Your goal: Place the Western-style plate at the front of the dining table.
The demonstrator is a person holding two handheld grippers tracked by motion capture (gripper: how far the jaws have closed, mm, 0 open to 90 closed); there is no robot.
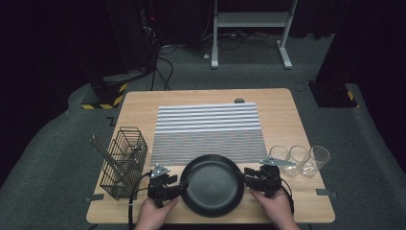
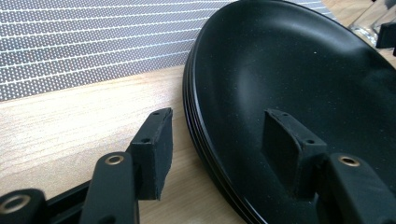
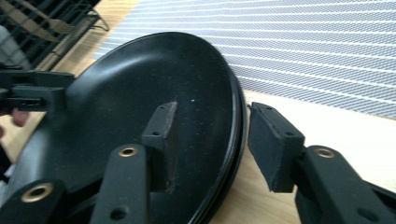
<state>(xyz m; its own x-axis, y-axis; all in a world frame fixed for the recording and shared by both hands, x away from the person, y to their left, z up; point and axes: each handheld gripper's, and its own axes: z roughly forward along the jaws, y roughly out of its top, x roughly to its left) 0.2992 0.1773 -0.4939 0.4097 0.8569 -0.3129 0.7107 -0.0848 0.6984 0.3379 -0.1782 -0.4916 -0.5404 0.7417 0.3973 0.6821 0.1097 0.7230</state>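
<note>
**Jaws straddled both edges of plate stack, not clamped**

Plates (image 1: 212,184) sat at the near middle of the table (image 1: 287,115), just near of the striped mat (image 1: 207,132). Left gripper (image 1: 181,186) was at the stack's left edge, right gripper (image 1: 247,178) at its right edge. Each had its jaws apart with the rim between them: one pad inside the dish, one outside, and daylight showed on both sides. No pad pressed the rim, so nothing was held.

Step in hand read as either just set down or about to grip; could not tell which. If gripping: close both sides evenly, catch every rim in the stack rather than just the top one, keep the pads square to the edge, and lift both hands together and level so the stack doesn't tilt or slide. If releasing: back straight out sideways so the inner pads don't drag the top plate.

Views differed. The high view showed the layout: wire basket (image 1: 123,162) at the left, three glasses (image 1: 300,160) just right of the right gripper, close enough to bump on pulling back. From there the stack looked like one plate. The left gripper view showed layered rims (image 2: 196,135), so several plates, and the pad gaps. The right gripper view showed the same at the other edge (image 3: 239,140), with the left gripper far off across the dish.
</note>
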